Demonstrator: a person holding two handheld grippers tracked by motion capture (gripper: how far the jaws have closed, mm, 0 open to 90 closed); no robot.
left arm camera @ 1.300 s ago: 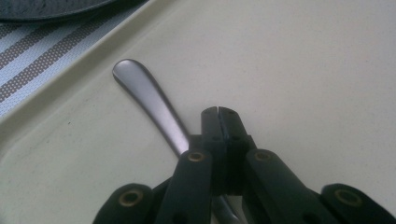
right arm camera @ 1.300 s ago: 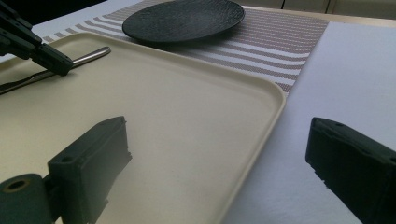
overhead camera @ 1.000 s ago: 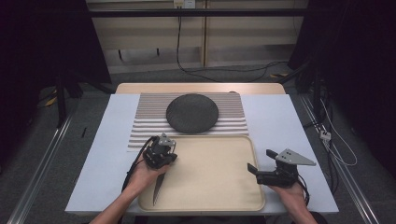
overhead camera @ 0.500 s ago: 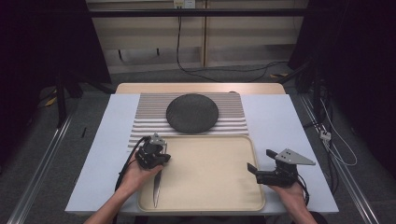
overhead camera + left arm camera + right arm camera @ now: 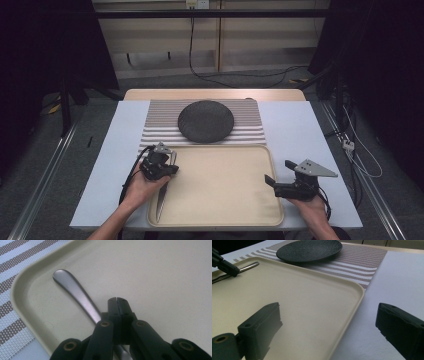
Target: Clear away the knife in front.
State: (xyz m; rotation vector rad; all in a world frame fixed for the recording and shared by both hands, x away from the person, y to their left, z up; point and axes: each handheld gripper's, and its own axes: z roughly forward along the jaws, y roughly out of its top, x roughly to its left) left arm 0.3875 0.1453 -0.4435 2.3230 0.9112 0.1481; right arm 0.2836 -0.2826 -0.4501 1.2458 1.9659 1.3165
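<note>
Now left gripper (image 5: 167,165) nearer tray's (image 5: 225,220) corner, closed

A dim room with dark curtains (image 5: 45,55) at both sides, a pale panelled wall (image 5: 220,37) behind, grey floor (image 5: 35,165), trailing cables (image 5: 235,75), and a white-topped table (image 5: 310,135) lit from above.

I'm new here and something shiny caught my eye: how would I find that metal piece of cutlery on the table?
Start at the big beige tray nearest the person. Along its left edge, under the left gripper, lies a slim silver utensil with a rounded handle end. It is the one shiny metal item there; the dark round plate sits farther back on the striped mat.
</note>
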